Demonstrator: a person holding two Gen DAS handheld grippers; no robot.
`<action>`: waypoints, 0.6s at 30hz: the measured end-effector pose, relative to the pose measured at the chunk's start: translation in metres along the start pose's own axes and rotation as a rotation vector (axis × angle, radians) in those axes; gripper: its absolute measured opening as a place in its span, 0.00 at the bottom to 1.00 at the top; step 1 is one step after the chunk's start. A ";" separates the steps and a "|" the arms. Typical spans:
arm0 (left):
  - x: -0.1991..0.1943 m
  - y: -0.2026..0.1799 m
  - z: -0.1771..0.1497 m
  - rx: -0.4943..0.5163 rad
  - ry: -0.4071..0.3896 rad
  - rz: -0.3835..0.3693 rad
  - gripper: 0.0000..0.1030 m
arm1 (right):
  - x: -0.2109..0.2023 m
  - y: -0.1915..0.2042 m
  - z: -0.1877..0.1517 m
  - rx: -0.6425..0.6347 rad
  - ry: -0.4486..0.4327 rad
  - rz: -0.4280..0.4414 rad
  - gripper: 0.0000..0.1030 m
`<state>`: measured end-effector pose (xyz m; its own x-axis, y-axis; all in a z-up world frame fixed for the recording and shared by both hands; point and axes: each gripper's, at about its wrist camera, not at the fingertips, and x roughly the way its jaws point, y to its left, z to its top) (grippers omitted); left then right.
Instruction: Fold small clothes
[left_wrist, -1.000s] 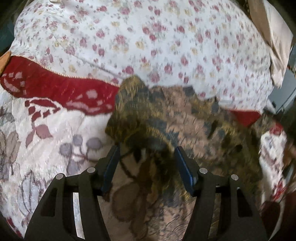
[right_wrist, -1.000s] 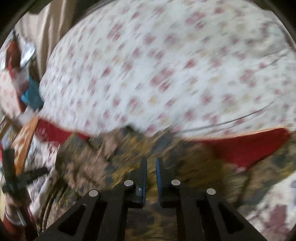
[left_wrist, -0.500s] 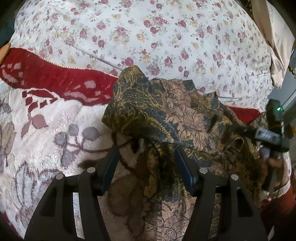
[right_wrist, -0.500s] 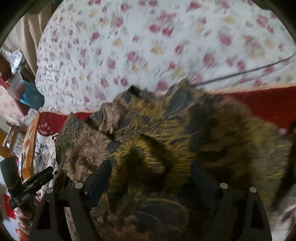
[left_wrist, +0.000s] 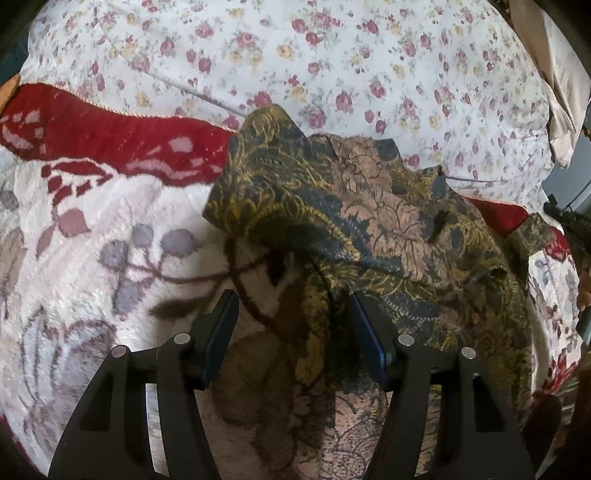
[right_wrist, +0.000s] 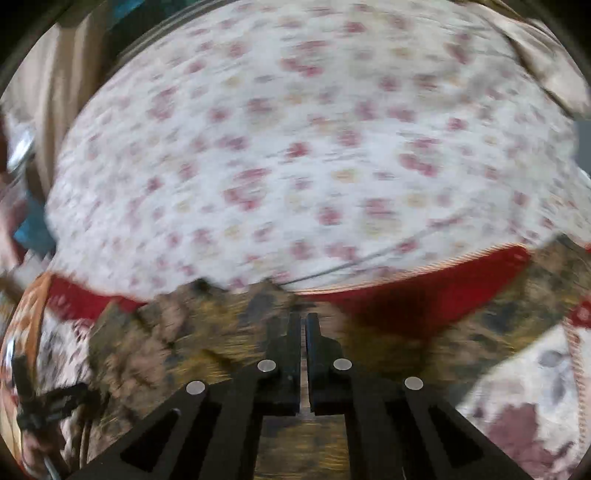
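Note:
A small dark garment with a gold and tan leaf print (left_wrist: 369, 229) lies rumpled on a plush blanket (left_wrist: 92, 266). My left gripper (left_wrist: 291, 306) is open, low over the garment's near edge, with a fold of cloth running between its fingers. In the blurred right wrist view the same garment (right_wrist: 207, 347) spreads under my right gripper (right_wrist: 303, 321), whose fingers are closed together; whether cloth is pinched between them is not visible.
A white pillow or quilt with small red flowers (left_wrist: 332, 62) rises behind the garment and also shows in the right wrist view (right_wrist: 314, 155). The blanket has a red border band (left_wrist: 110, 129). Beige cloth (left_wrist: 561, 74) lies at the far right.
My right gripper was open over the garment half a second ago and is closed now, and it has swung fast so its view is blurred. My left gripper stayed open and barely moved.

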<state>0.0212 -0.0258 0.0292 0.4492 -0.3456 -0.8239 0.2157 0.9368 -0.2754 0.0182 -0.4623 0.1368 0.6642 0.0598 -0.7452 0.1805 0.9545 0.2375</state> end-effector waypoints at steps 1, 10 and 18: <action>0.000 -0.001 -0.001 0.001 0.000 -0.002 0.60 | 0.007 -0.003 -0.004 0.015 0.048 0.037 0.03; -0.001 -0.005 0.001 0.001 0.000 -0.006 0.60 | 0.097 0.082 -0.052 -0.026 0.229 0.221 0.82; -0.003 0.003 0.000 -0.011 -0.002 -0.004 0.60 | 0.102 0.113 -0.066 -0.193 0.208 0.199 0.09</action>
<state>0.0207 -0.0222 0.0305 0.4497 -0.3497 -0.8219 0.2081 0.9359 -0.2844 0.0585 -0.3290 0.0460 0.5073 0.2894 -0.8117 -0.0913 0.9547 0.2833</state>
